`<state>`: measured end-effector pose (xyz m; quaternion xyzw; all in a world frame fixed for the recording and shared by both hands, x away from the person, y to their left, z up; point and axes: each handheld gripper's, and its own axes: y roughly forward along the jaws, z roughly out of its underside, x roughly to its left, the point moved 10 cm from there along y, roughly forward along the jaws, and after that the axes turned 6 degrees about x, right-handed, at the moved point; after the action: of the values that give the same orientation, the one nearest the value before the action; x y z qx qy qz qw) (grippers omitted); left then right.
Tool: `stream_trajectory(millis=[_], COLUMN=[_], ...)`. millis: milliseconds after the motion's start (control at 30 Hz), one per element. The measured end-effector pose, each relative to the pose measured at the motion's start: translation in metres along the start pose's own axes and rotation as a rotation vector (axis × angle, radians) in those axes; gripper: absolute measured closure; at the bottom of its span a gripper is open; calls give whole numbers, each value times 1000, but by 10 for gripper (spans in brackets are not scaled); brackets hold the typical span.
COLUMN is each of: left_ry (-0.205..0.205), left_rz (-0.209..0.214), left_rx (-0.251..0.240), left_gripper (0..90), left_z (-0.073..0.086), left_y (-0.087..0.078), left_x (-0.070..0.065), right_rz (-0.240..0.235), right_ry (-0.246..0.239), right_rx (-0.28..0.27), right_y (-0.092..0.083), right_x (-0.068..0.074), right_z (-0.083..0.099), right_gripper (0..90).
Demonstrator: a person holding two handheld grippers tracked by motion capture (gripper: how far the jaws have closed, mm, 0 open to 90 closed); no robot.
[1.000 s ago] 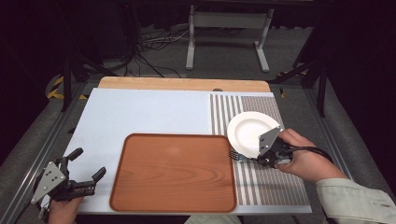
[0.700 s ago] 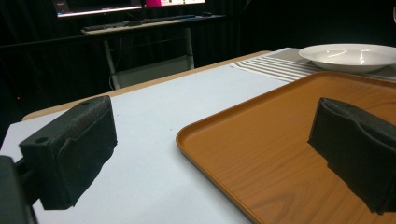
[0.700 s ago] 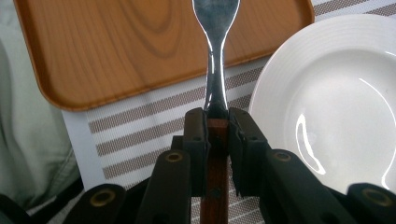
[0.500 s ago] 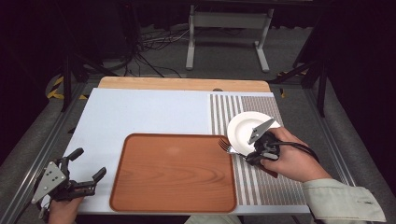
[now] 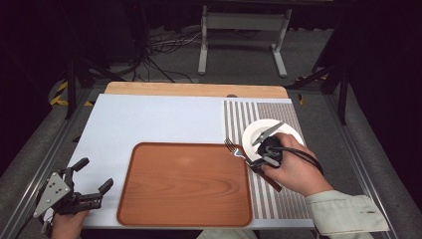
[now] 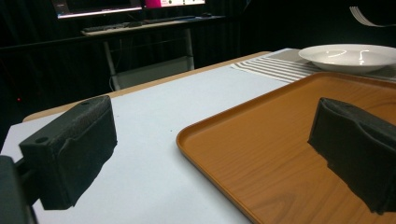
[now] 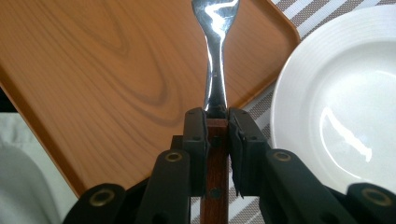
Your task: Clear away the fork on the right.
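- A fork is being carried over the counter, clamped by its wooden handle between the pads of the right tongs; in the right gripper view the fork is being pinched at the point where the polished steel neck meets the reddish-brown wood.
- The tines are being pointed toward 10 o'clock in the high view, just over the tray's right rim at about 2 o'clock of the tray, with no contact between fork and tray to be seen.
- The pick-up is being judged as done; a set-down is being judged as the part left, probably on the tray, though the target cannot be told for certain.
- The left tongs are being held spread wide with nothing between the pads, low at the 8 o'clock corner of the counter, just beside the tray's left edge.
- The tray is being seen as a rounded rectangle with a raised lip and a printed wood grain, smooth and slightly glossy.
- A round white plate with a ribbed rim and a glazed shine is lying at 3 o'clock of the fork, on a striped grey-and-white placemat of woven look.
- The counter is being covered by a matte pale-blue sheet, with a strip of light wood along the 12 o'clock edge.
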<state>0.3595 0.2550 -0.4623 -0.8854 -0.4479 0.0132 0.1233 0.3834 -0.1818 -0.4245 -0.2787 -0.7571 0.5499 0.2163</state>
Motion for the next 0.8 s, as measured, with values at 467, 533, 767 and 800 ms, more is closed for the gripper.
stream_trajectory(millis=[467,533,767,800], left_ry=[0,0,-4,-3], left_rz=[-1,-1,-2,-2], left_rx=[-1,-1,-3,-3], left_gripper=[17,17,17,17], left_z=[0,0,0,0], left_y=[-1,-1,-1,-1], left_x=[0,0,1,0], right_rz=[-46,-57,-76,-75], right_ry=[180,213,313,321], right_rx=[44,58,78,79], right_y=[14,16,22,24], right_x=[22,26,32,32], right_z=[-16,-17,-21,-22], right_gripper=[783,783,783,783])
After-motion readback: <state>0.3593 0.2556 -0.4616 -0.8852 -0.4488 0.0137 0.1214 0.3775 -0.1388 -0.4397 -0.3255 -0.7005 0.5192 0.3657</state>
